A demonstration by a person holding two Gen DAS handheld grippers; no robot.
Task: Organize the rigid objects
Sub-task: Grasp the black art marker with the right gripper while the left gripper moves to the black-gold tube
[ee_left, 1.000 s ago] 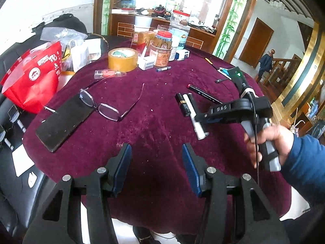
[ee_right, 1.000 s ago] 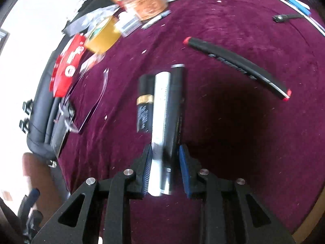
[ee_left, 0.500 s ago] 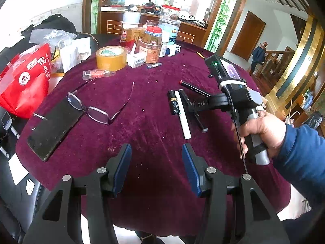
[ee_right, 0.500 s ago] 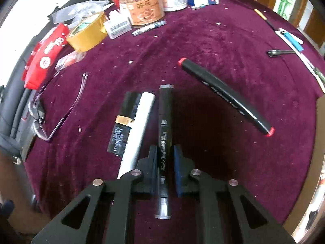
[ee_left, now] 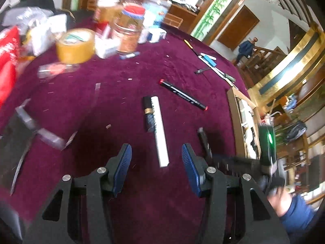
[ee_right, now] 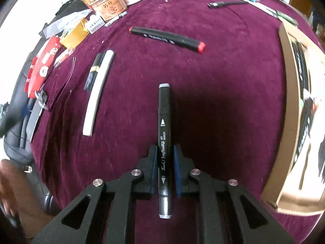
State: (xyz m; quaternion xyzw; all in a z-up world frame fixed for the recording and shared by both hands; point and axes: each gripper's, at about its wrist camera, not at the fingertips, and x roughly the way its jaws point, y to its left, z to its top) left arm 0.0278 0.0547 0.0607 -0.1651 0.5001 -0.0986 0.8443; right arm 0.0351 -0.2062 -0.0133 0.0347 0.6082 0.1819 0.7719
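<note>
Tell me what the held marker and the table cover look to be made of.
Black marker: probably smooth plastic, going by its faint sheen, printed white lettering and grey end caps. Table cover: likely velvet or a similar pile fabric, matte deep purple, with shading in the nap and lint clinging to it.

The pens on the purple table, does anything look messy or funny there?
A bit messy. The black marker with red ends lies slanted, apart from the white stick and the black gold-banded tube lying side by side. Nothing looks spilled or broken.

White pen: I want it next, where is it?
Left wrist view: white pen lies on the maroon cloth, touching the black-and-gold tube, just ahead of the left tool.
</note>
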